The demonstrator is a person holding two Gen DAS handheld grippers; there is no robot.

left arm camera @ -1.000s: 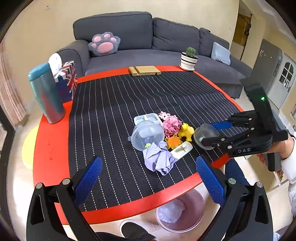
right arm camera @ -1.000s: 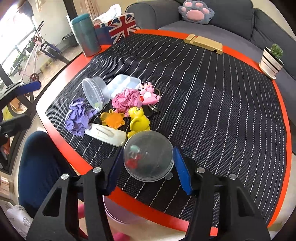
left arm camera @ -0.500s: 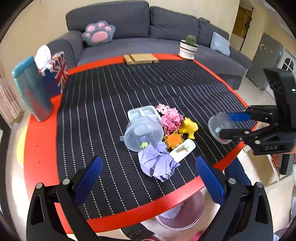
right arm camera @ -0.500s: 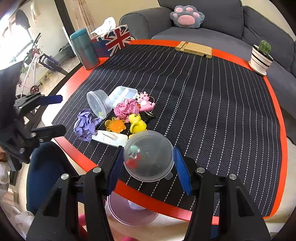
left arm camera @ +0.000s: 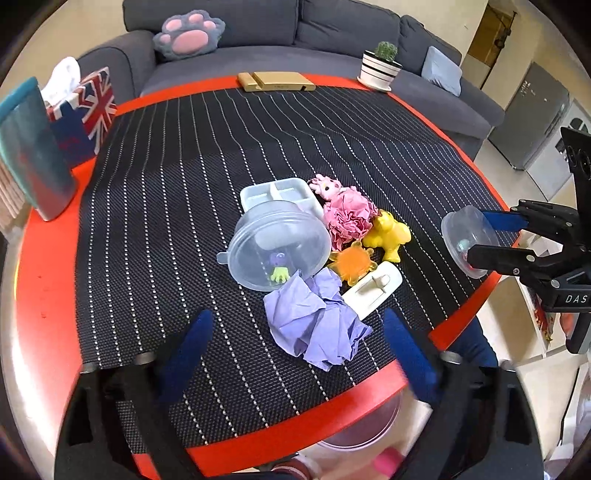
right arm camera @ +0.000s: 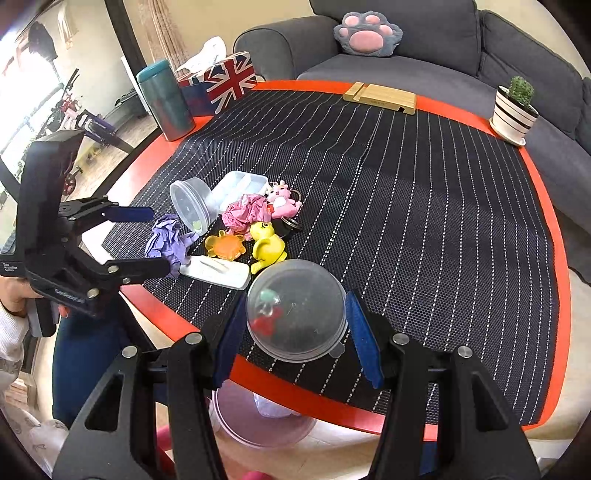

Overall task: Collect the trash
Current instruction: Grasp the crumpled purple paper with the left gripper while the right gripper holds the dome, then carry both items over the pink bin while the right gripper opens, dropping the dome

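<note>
My right gripper [right arm camera: 297, 338] is shut on a clear plastic capsule [right arm camera: 297, 308] with a small red and green toy inside, held above the table's near edge; it also shows in the left wrist view [left arm camera: 463, 242]. My left gripper [left arm camera: 295, 347] is open and empty, just in front of a crumpled purple paper [left arm camera: 317, 328]. Behind the paper lie a second clear capsule [left arm camera: 277, 251] on its side, a crumpled pink paper [left arm camera: 347, 218], a yellow duck [left arm camera: 388, 232], an orange toy [left arm camera: 352, 262] and a white plastic piece [left arm camera: 373, 290]. A pink bin [right arm camera: 258, 421] stands on the floor below the table edge.
A clear compartment tray [left arm camera: 280, 192] and a pink keychain figure [right arm camera: 282, 199] sit behind the pile. A teal tumbler [right arm camera: 166, 99], a Union Jack tissue box [right arm camera: 221, 81], a wooden stand [right arm camera: 384, 96] and a potted cactus [right arm camera: 515, 110] stand along the far edge of the red table [left arm camera: 48, 280]. A grey sofa [left arm camera: 295, 33] is beyond.
My left gripper has moved forward and lower toward the purple paper. My right gripper has drawn back and up from the pile, the capsule still in it.
</note>
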